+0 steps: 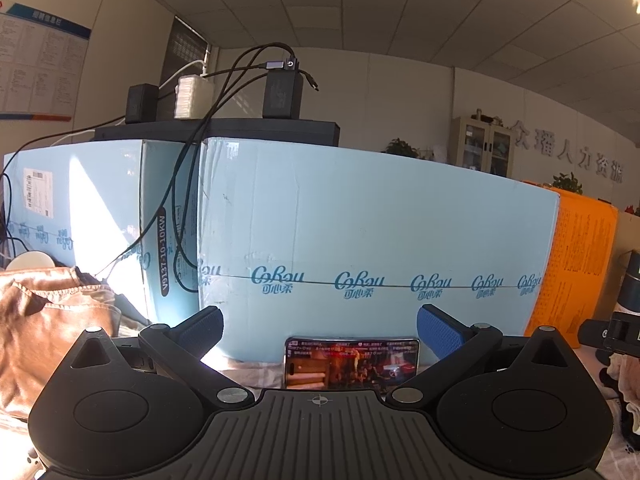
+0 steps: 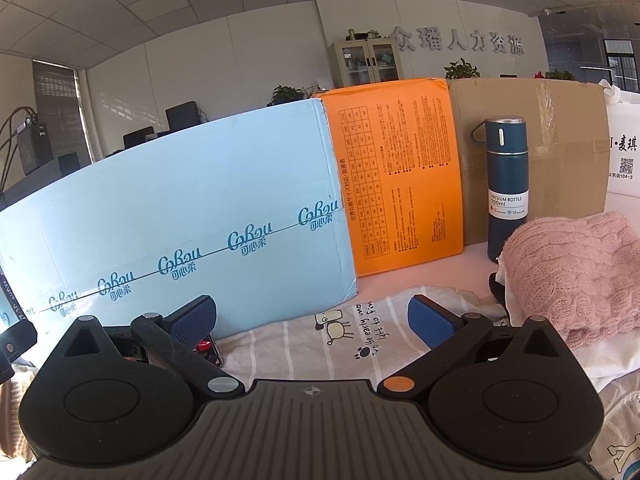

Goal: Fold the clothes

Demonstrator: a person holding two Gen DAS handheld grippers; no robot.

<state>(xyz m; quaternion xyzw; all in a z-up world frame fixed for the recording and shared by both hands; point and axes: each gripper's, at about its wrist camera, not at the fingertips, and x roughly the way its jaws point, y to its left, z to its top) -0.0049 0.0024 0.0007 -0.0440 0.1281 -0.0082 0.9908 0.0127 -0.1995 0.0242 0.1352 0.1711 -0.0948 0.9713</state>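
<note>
Fingers of the left gripper and of the right gripper are held spread and empty, level above the striped cloth, presumably readied for grasping. A pink knitted sweater is piled at the right and a brown garment at the left (neither neatly folded, as far as can be seen).

- Right gripper, jaws wide apart, over a striped printed cloth.
- Pink knit sweater near right; blue vacuum bottle behind it.
- Light-blue box far left.
</note>
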